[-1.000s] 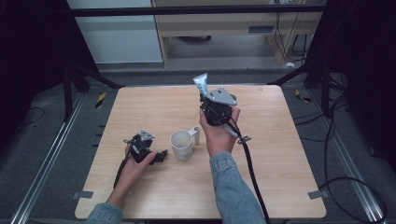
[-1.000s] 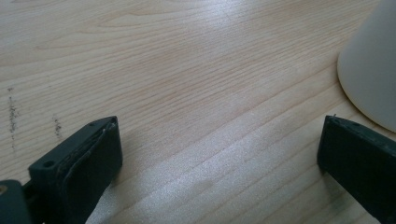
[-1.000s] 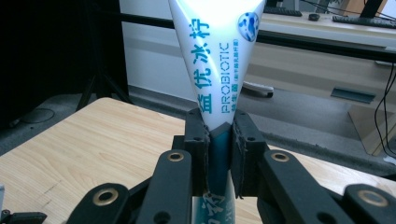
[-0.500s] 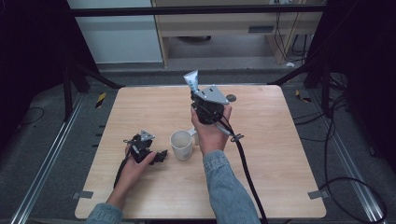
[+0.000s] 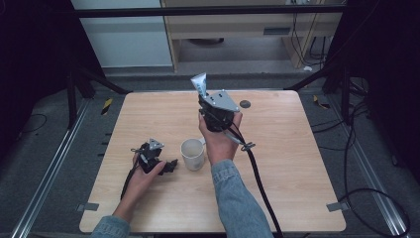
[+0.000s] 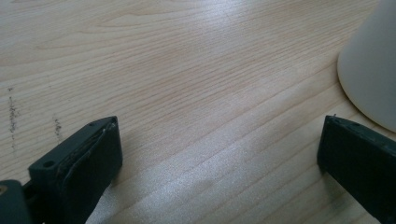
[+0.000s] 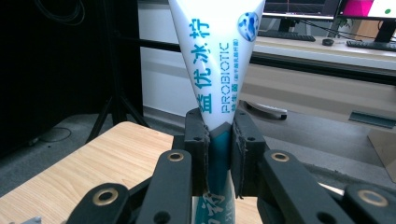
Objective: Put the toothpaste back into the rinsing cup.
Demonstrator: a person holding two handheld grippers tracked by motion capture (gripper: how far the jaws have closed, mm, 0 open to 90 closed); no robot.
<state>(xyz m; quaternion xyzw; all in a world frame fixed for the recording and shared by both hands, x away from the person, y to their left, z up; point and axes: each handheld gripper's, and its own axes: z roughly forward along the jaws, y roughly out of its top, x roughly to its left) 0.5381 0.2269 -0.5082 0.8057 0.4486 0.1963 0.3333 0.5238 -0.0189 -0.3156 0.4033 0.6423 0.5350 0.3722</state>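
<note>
Toothpaste tube pinched upright in right tongs, raised above counter. Left tongs spread wide, resting on counter beside white mug.

tube: top cut by frame, lower end behind jaws | mug: mostly cropped at right edge

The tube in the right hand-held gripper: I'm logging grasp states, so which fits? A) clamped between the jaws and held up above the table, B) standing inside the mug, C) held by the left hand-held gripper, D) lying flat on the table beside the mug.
A: the right hand-held gripper has its jaws shut on the white tube, raised above the table, apart from the mug.
</note>
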